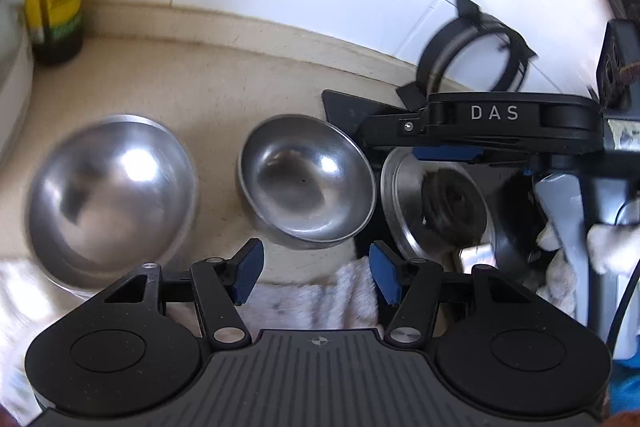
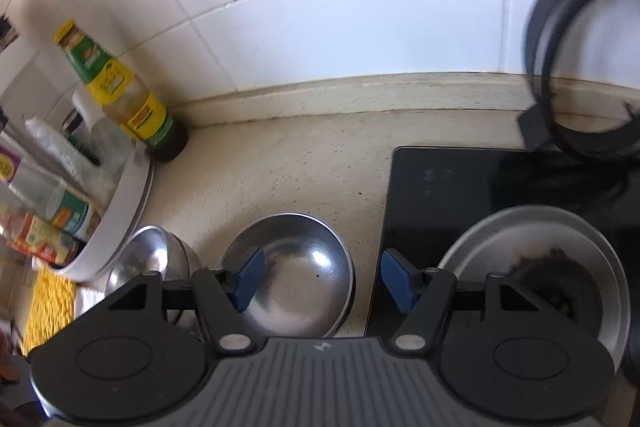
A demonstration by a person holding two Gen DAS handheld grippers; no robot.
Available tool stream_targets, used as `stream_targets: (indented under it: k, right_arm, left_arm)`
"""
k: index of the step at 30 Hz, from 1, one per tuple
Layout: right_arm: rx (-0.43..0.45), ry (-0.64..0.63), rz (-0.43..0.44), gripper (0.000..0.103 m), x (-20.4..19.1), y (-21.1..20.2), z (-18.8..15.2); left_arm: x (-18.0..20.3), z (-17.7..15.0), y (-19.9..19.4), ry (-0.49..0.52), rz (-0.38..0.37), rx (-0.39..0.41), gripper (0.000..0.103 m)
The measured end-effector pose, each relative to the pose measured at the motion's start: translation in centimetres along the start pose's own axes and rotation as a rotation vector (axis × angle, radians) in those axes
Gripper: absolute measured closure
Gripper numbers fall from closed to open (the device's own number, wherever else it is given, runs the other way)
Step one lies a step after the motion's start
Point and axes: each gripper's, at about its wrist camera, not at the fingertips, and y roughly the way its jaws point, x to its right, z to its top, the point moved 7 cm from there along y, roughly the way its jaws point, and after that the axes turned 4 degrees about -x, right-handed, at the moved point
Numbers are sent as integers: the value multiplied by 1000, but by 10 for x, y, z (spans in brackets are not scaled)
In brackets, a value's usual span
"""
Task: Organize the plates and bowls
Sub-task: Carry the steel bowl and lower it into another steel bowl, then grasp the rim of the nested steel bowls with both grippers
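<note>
Three shiny things in a row: big bowl on the counter, nothing in it; small bowl beside it, bare too; plate on the black stove. Left gripper and right gripper partly apart, holding nothing.

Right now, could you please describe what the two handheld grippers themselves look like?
Both are matte black plastic. The left gripper has a ribbed grey centre plate, round side discs, silver pivot screws and blue-padded fingers. The right gripper matches; seen from the left camera, its side reads "DAS". A white fuzzy glove covers one hand.
</note>
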Motion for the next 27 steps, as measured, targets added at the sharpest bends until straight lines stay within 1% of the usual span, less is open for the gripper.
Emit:
stream_targets:
  k: [3,6,10,15,18,20,21,23,24,26,27]
  right_arm:
    - [-36,-60,44,27,1,13,9]
    - [-65,-112,93,27,-1,27,18]
    - [-108,-171,144,27,0,47,26]
    - [-156,-188,214,27,3,67,30]
    - [-183,-213,236,27,1,72,26]
    - [-214,-224,239,33,0,77,21]
    - [-230,-231,239,37,1,79,18]
    - [-253,-240,227,41,1,83,13]
    - [-256,-242,221,44,2,84,12]
    - [-255,-234,210,44,3,86,12]
    - [-253,-223,212,44,4,87,12]
  left_arm:
    - [1,0,10,-86,18,20,36]
    - [-1,0,19,-170,37,23,36]
    - [-3,3,32,-243,81,32,36]
    - [-13,8,44,-352,132,55,34]
    - [-15,11,54,-356,166,45,34]
    - [-16,12,59,-357,181,39,34]
    - [-16,13,61,-352,185,37,34]
    - [-17,15,65,-339,191,34,35]
    - [-17,15,67,-332,192,29,36]
    - [-18,17,71,-314,197,25,44]
    - [-19,17,72,-301,198,23,45]
